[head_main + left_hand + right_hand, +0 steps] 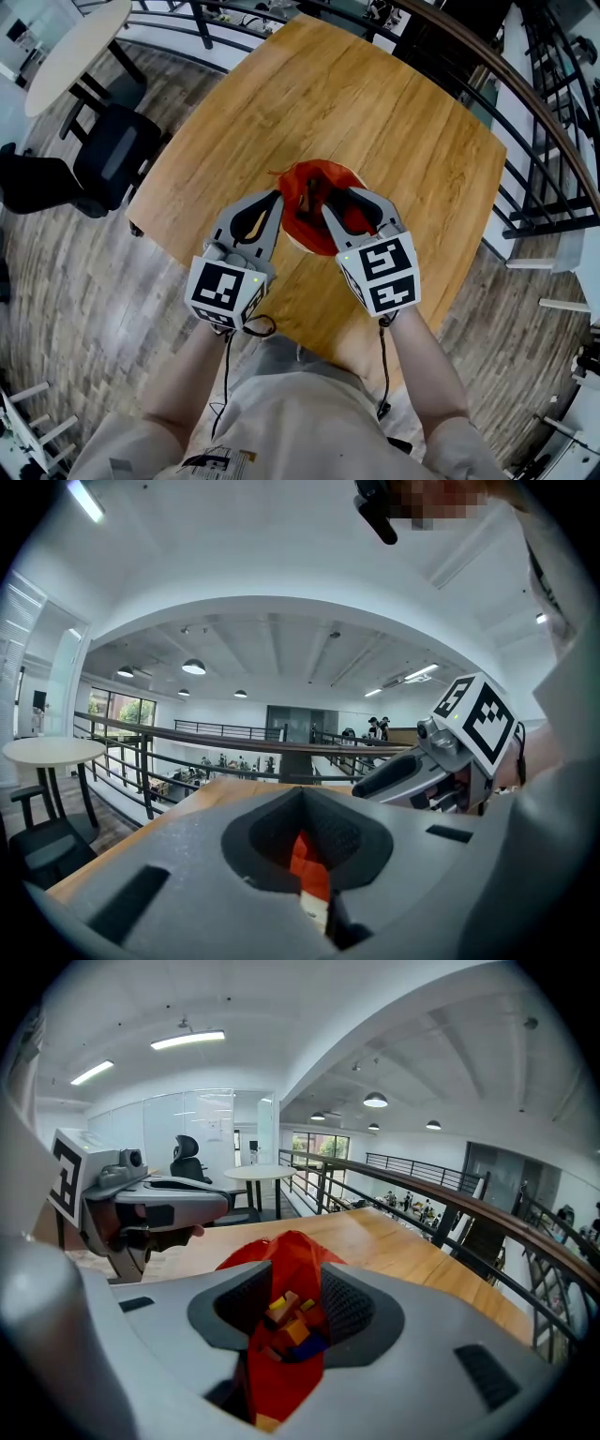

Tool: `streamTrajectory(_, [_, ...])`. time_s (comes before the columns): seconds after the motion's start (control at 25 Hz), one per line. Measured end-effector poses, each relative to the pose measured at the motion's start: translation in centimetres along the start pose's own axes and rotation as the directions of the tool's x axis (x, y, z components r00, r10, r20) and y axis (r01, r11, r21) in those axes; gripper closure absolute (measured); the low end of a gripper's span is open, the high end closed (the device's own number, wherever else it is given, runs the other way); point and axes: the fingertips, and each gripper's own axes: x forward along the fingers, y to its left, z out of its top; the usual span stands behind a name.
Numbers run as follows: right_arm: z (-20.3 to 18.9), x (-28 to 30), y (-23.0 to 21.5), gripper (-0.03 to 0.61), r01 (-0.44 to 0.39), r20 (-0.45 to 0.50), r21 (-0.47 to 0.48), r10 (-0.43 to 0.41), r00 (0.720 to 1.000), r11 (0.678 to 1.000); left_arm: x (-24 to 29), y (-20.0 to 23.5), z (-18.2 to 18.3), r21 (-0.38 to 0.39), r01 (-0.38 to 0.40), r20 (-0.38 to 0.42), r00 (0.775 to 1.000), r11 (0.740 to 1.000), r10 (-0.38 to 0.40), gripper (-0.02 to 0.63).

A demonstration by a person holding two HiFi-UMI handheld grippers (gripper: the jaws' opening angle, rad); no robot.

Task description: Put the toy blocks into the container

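Black railings [487, 56] are running round the mezzanine behind a broad wooden table [375, 103], and the person is standing at its near edge with both tools out over it. A red bag [314, 187] is sitting in what looks like a pale container [292, 246] near the middle of the table. The toy blocks [286, 1321] are lying loose inside the bag, a jumble of yellow, orange and blue.

The left gripper [277, 199] is pinching the bag's near-left edge, its jaws together on a thin fold of red. The right gripper [336, 199] is taking a thicker gather on the other side, its jaws standing wide but seemingly pressing on the fabric between them.

I'm judging the bag to be thin, floppy stuff that is going to sag and shift. The blocks look light and hard, likely to tumble out in a rush. Holding the rim at two opposite spots is looking like the sound way, so nothing is spilling past the container.
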Motion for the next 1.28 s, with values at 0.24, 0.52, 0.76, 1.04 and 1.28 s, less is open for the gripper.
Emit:
streamTrajectory(0.24, [0.3, -0.8, -0.1, 0.420, 0.010, 0.017, 0.014, -0.011, 1.000, 1.000, -0.5, -0.3, 0.6, 0.000, -0.003, 0.003, 1.000, 1.000, 0.003, 0.603])
streamTrajectory(0.52, [2.2, -2.9, 0.1, 0.422, 0.020, 0.080, 0.013, -0.021, 0.997, 1.000, -1.2, -0.8, 2.7, -0.005, -0.002, 0.025, 1.000, 1.000, 0.002, 0.603])
streamTrajectory(0.76, [5.3, -6.6, -0.1, 0.450, 0.043, 0.178, 0.015, -0.045, 0.983, 0.999, -2.5, -2.3, 6.7, 0.025, 0.014, 0.076, 0.997, 1.000, -0.016, 0.603])
streamTrajectory(1.04, [8.9, -12.9, 0.3, 0.495, 0.073, 0.313, 0.020, -0.076, 0.947, 0.997, -4.5, -5.4, 12.1, 0.082, 0.057, 0.151, 0.986, 0.995, -0.069, 0.603])
streamTrajectory(1.28, [10.6, -18.5, 1.4, 0.523, 0.100, 0.403, 0.027, -0.102, 0.909, 0.995, -6.8, -7.8, 15.2, 0.121, 0.089, 0.199, 0.974, 0.989, -0.112, 0.603])
